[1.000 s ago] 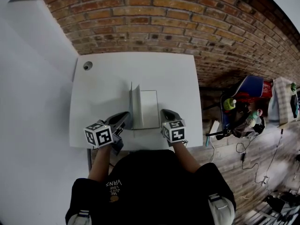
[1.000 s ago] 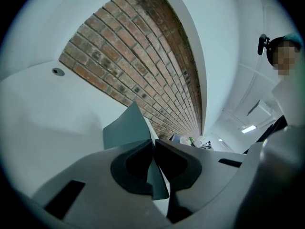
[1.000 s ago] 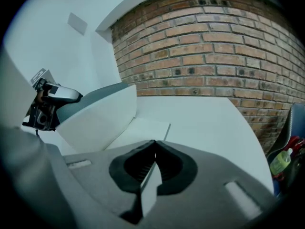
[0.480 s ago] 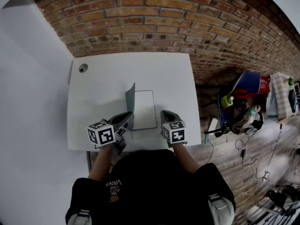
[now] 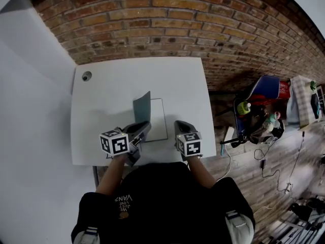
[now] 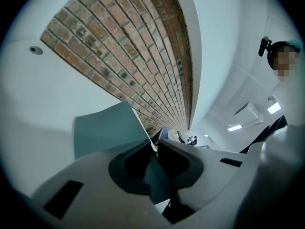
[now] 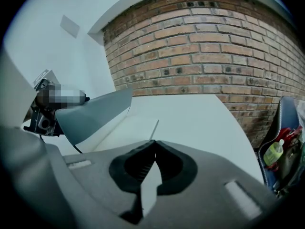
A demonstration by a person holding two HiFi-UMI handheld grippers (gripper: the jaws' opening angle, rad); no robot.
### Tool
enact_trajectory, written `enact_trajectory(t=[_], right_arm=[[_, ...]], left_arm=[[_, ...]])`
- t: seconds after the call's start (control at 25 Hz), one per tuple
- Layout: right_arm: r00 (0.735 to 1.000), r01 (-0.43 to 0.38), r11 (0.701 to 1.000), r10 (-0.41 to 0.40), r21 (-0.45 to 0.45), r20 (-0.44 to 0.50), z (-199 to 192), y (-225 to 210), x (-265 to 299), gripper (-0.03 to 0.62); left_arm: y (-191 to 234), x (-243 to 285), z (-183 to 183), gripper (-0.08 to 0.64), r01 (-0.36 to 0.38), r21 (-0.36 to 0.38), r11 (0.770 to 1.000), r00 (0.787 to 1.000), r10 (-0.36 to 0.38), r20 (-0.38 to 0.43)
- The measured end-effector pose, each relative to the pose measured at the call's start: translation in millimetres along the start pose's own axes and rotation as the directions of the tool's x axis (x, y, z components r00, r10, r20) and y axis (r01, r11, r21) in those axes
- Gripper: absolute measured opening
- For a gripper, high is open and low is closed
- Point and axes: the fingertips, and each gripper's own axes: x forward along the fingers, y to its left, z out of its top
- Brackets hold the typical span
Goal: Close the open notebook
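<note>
A notebook lies on the white table (image 5: 111, 95), its white page (image 5: 158, 118) flat and its grey-teal cover (image 5: 142, 108) raised and leaning right over the page. My left gripper (image 5: 143, 129) grips the cover's near edge. In the left gripper view the cover (image 6: 102, 130) runs between the jaws of that gripper (image 6: 155, 149), which are opening. My right gripper (image 5: 182, 126) is shut and empty, just right of the notebook's near corner. In the right gripper view, the tips of this gripper (image 7: 153, 144) meet, with the tilted cover (image 7: 95, 111) and the page (image 7: 136, 128) ahead of them.
A round cable hole (image 5: 87, 76) sits in the table's far left corner. A brick wall (image 5: 152, 19) runs behind the table and a white wall stands at its left. On the wooden floor at the right are a bag with bottles (image 5: 261, 111) and cables.
The cover has swung from upright to leaning right over the page. My left gripper moved right with it. The right gripper has hardly moved.
</note>
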Motion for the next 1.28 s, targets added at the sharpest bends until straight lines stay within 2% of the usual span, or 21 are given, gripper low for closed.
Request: enact_trajectory(t=[0.12, 0.92, 1.28], right_arm=[[1.000, 0.005, 1.000, -0.005, 0.006, 0.001, 0, -3, -2, -0.002], [1.000, 0.005, 1.000, -0.005, -0.014, 0.014, 7, -8, -11, -0.002], [0.998, 0.008, 0.999, -0.006, -0.035, 0.058, 25, 0, -14, -0.002]], left_arm=[[-1, 7, -2, 0.072, 0.009, -0.009, 1.000, 1.000, -0.009, -0.007], [13, -7, 2, 0.071, -0.071, -0.010, 0.997, 0.996, 0.071, 0.061], [15, -37, 20, 0.051, -0.135, 0.062, 0.989, 0.981, 0.124, 0.148]])
